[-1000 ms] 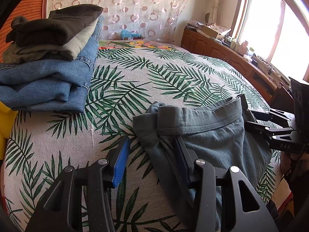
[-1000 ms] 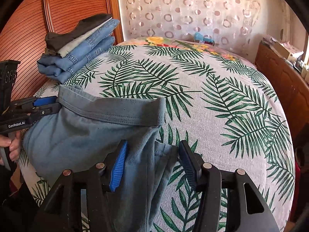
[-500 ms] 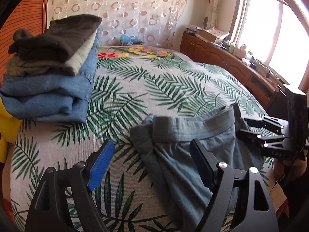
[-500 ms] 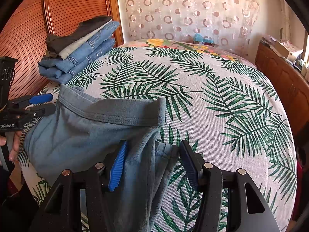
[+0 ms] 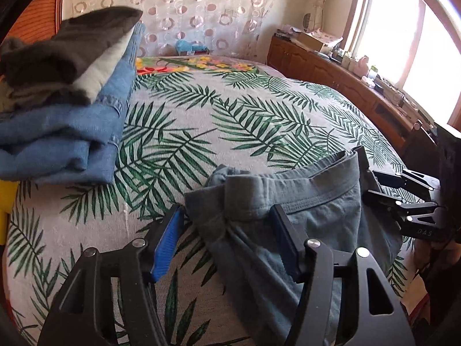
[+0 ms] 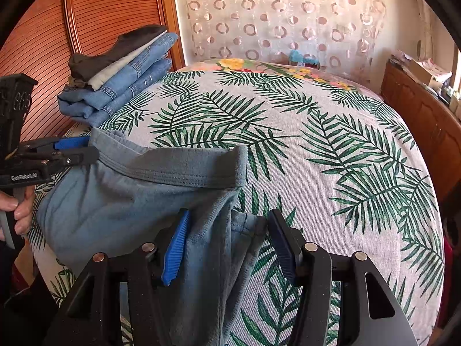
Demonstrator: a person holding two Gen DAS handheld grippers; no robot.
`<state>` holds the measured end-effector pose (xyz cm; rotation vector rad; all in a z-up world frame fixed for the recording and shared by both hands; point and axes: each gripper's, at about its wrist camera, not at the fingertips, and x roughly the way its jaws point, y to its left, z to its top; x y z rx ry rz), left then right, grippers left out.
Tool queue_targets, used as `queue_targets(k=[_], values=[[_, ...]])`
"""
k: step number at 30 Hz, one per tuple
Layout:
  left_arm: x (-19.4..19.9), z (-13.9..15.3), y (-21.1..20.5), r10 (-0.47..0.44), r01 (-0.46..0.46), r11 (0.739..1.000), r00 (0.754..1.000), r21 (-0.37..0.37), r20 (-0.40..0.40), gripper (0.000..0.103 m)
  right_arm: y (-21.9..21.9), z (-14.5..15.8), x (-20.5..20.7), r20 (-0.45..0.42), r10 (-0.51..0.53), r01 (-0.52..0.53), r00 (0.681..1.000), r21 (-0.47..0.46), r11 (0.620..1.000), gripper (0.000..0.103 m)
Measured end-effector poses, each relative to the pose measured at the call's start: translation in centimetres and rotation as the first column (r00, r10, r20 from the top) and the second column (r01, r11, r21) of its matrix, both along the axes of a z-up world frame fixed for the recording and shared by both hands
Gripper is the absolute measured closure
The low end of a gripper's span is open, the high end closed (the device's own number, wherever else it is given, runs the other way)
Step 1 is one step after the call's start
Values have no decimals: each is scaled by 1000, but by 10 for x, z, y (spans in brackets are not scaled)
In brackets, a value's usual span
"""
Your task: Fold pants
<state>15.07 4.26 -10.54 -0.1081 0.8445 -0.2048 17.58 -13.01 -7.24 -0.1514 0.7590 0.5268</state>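
Grey-blue pants (image 5: 291, 201) lie on the bed near its front edge, waistband up, legs hanging over the edge. In the left wrist view my left gripper (image 5: 227, 242) is open, its fingers either side of the waistband's left corner. In the right wrist view my right gripper (image 6: 227, 245) is open around the pants' (image 6: 138, 196) right side edge, below the waistband's right corner. Each gripper also shows in the other view, at the waistband ends: the right one (image 5: 403, 199) and the left one (image 6: 69, 150).
A stack of folded jeans and dark clothes (image 5: 66, 101) sits at the far left of the palm-print bedspread (image 5: 230, 115), also shown in the right wrist view (image 6: 121, 72). A wooden headboard (image 6: 43, 43) stands left, a wooden cabinet (image 5: 345, 80) right.
My left gripper opened wide and drew back half a second ago, then narrowed and moved in around the waistband's left corner. The right gripper has barely moved.
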Motion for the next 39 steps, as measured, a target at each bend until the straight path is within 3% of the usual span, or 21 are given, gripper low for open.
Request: queue_targets(k=[7, 10, 12, 16, 18, 25, 39], values=[[2, -4, 1, -12, 12, 1000, 1000, -16, 4, 40, 1, 0, 0, 3, 2, -2, 1000, -9, 1000, 46], [6, -3, 0, -38, 38, 999, 999, -30, -7, 50, 6, 0, 0, 5, 15, -15, 1000, -22, 1000, 48], [8, -3, 0, -49, 49, 998, 999, -49, -10, 54, 9, 0, -1, 8, 31, -31, 999, -26, 999, 55], [4, -1, -3, -81, 80, 993, 997, -91, -1, 81, 9, 0, -2, -1, 50, -50, 999, -5, 999, 77], [0, 3, -7, -85, 86, 993, 996, -75, 14, 85, 10, 0, -3, -11, 70, -70, 997, 10, 997, 86], [-25, 39, -10, -78, 90, 991, 990, -95, 121, 86, 5, 9, -11, 28, 62, -63, 998, 48, 997, 89], [-59, 121, -11, -86, 111, 992, 939, -59, 334, 86, -21, 92, -56, 253, 32, -69, 967, 139, 988, 89]])
